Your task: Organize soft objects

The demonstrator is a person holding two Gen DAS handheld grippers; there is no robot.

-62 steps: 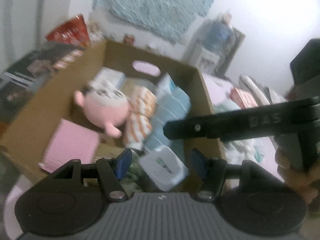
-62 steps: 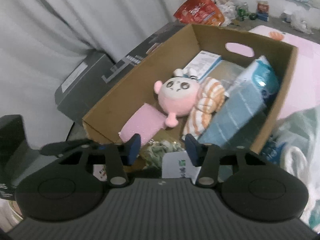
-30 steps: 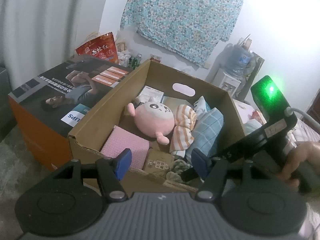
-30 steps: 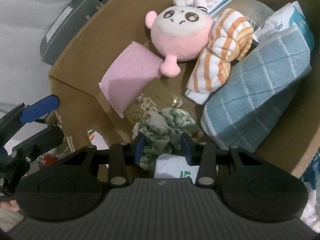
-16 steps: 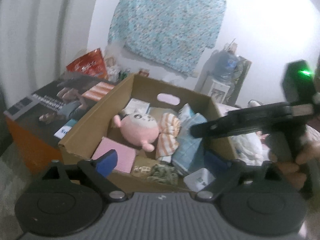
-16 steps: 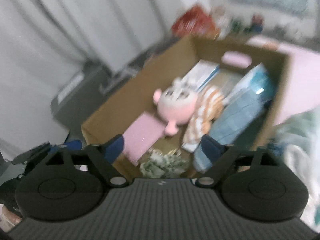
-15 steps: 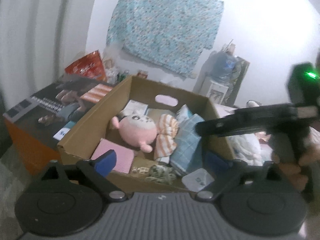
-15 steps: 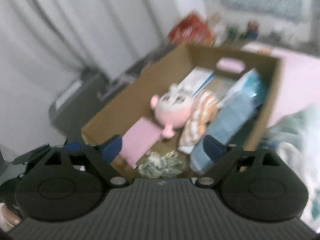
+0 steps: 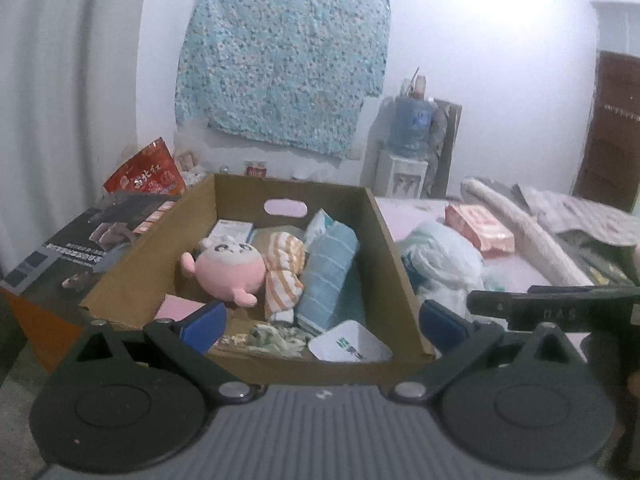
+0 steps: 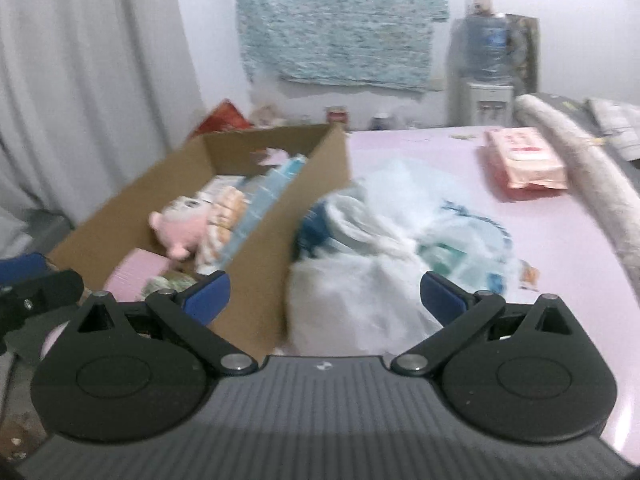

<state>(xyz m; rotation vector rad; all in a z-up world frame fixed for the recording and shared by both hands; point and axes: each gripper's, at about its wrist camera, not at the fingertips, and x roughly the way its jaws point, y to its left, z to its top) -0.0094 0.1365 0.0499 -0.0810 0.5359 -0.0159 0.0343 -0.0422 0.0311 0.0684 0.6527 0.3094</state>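
Right wrist view: right tool spread, just opened, empty; white plastic bag ahead, beside cardboard box. Left tool likewise, facing box.

Matt cardboard box, fuzzy plush

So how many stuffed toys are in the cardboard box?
1. A pink plush toy lies in the cardboard box, just left of the orange striped cloth. More could be hidden under the blue checked towel.
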